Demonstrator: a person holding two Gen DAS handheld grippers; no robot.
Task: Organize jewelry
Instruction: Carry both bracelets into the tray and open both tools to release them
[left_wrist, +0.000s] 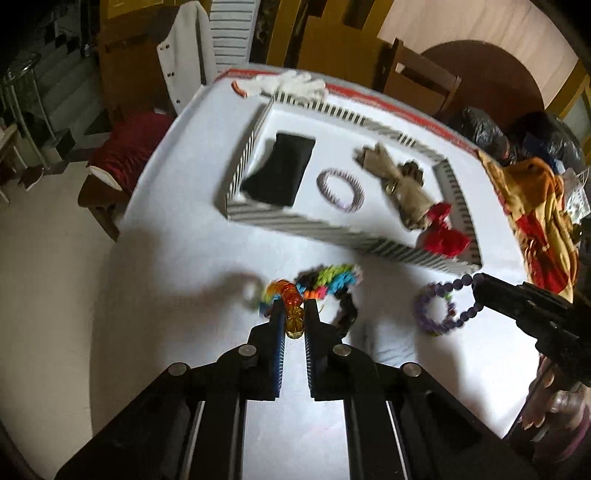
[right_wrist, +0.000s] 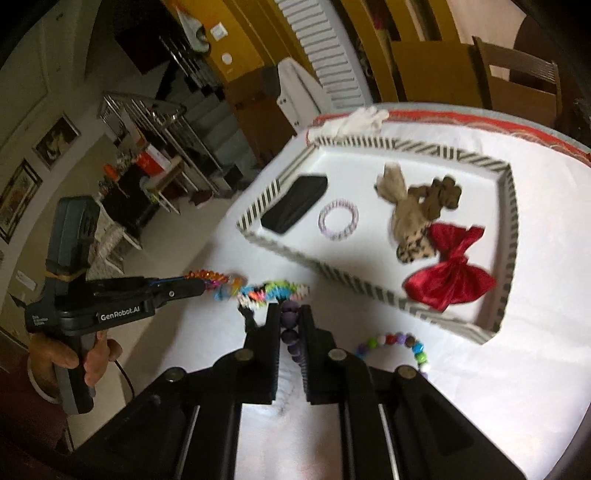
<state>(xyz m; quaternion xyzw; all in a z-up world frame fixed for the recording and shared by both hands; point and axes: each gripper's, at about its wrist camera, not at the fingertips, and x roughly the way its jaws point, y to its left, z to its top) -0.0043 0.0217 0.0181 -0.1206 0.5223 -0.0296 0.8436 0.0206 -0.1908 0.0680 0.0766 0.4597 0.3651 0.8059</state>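
Observation:
My left gripper (left_wrist: 294, 309) is shut on an orange-amber bead bracelet (left_wrist: 292, 309), held above the white table; it also shows from the side in the right wrist view (right_wrist: 201, 284). My right gripper (right_wrist: 289, 314) is shut on a purple bead bracelet (right_wrist: 289, 320); its beads loop out beside the tip in the left wrist view (left_wrist: 466, 311). A multicoloured woven bracelet (left_wrist: 325, 282) and a multicolour bead bracelet (right_wrist: 402, 341) lie on the table. The striped tray (left_wrist: 332, 236) holds a black pouch (left_wrist: 279, 169), a lilac bangle (left_wrist: 340, 189), a tan scrunchie (left_wrist: 400, 181) and a red bow (right_wrist: 448, 273).
A white cloth (left_wrist: 295, 83) lies at the table's far edge. An orange and yellow fabric (left_wrist: 535, 210) is piled on the right. A dark braided band (left_wrist: 347, 314) lies by the woven bracelet. Chairs (right_wrist: 517, 77) stand beyond the table.

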